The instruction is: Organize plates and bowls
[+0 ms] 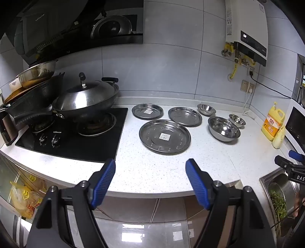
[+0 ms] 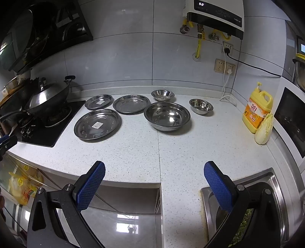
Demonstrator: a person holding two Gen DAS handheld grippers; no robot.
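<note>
Three steel plates lie flat on the white counter: a large one [image 1: 164, 136] [image 2: 97, 124] in front, a small one [image 1: 147, 111] [image 2: 98, 101] behind it, a medium one [image 1: 185, 116] [image 2: 131, 104] to its right. Three steel bowls stand right of them: a large bowl [image 1: 224, 129] [image 2: 167, 116], a small bowl [image 1: 206, 109] [image 2: 162, 95] at the back, another small bowl [image 1: 237, 120] [image 2: 201, 106] further right. My left gripper [image 1: 150, 166] is open and empty over the counter's front edge. My right gripper [image 2: 154, 169] is open and empty, also at the front edge.
A black gas hob [image 1: 72, 135] with a lidded wok [image 1: 85, 97] and stacked pans is on the left. A yellow detergent jug [image 2: 257, 112] and a cabbage [image 2: 264, 131] stand at the right. A steel sink [image 2: 247, 206] sits at the front right. A water heater [image 2: 215, 17] hangs on the wall.
</note>
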